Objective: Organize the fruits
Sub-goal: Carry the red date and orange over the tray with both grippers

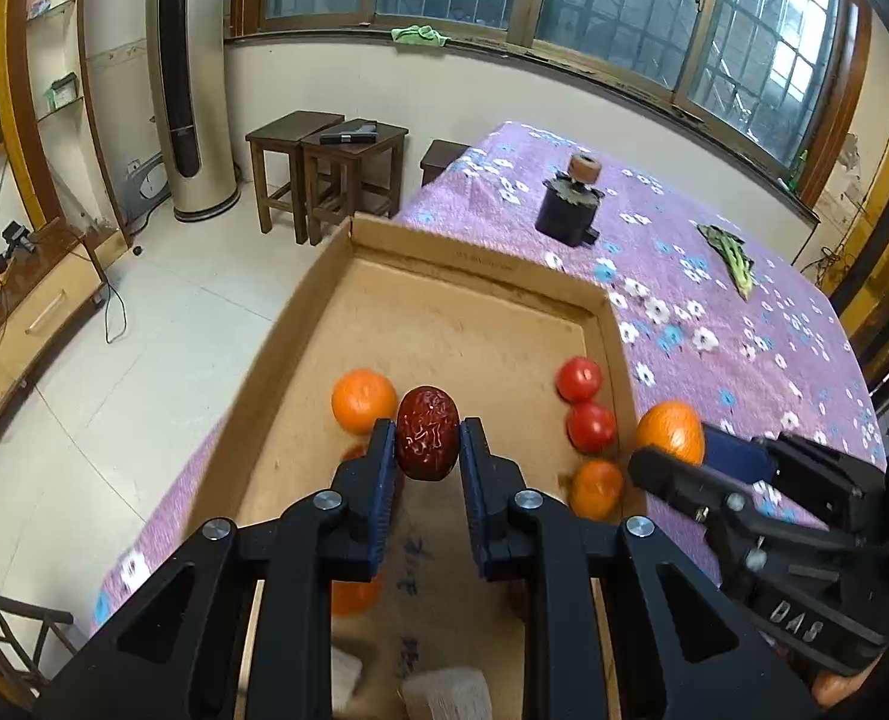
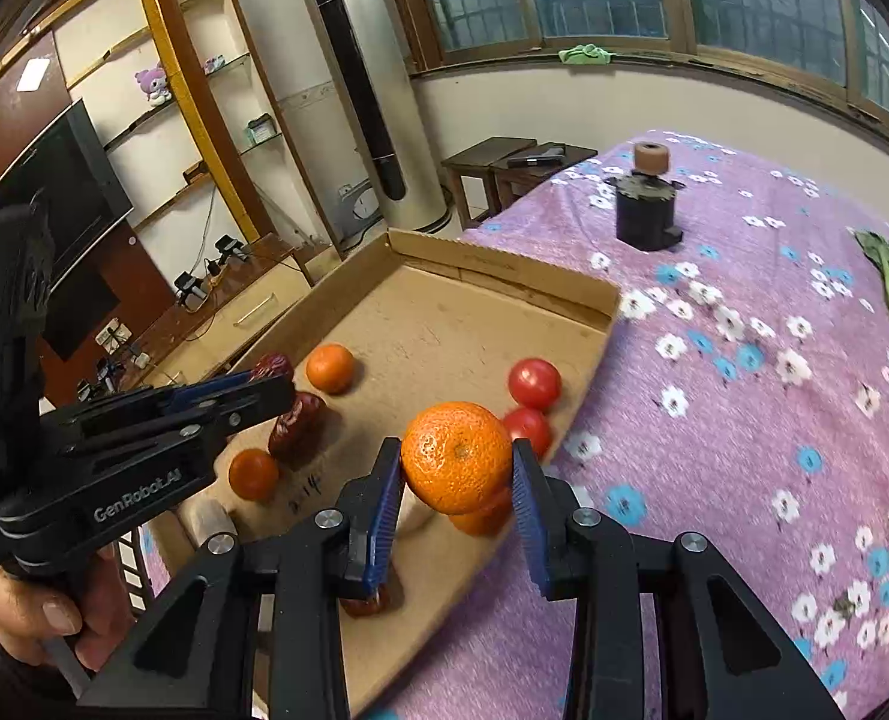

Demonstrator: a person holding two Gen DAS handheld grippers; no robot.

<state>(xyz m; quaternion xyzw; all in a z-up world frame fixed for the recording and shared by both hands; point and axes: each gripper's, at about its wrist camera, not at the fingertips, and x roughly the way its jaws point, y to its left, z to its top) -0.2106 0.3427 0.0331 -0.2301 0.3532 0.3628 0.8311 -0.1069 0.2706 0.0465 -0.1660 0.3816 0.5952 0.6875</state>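
My left gripper (image 1: 428, 441) is shut on a wrinkled red date (image 1: 428, 441) and holds it above the cardboard tray (image 1: 444, 258). My right gripper (image 2: 455, 462) is shut on an orange (image 2: 455, 456) over the tray's right edge; it also shows in the left wrist view (image 1: 671, 432). In the tray lie an orange (image 1: 363, 399), two red tomatoes (image 1: 579, 378) (image 1: 591, 426), a small orange (image 1: 597, 486) and another date (image 2: 297, 423). The left gripper shows in the right wrist view (image 2: 270, 381).
The tray sits on a purple flowered cloth (image 1: 714, 312). A black holder with a brown roll (image 1: 570, 204) stands behind it, and a green vegetable (image 1: 729, 258) lies at the right. Wooden stools (image 1: 330, 168) stand beyond the table edge.
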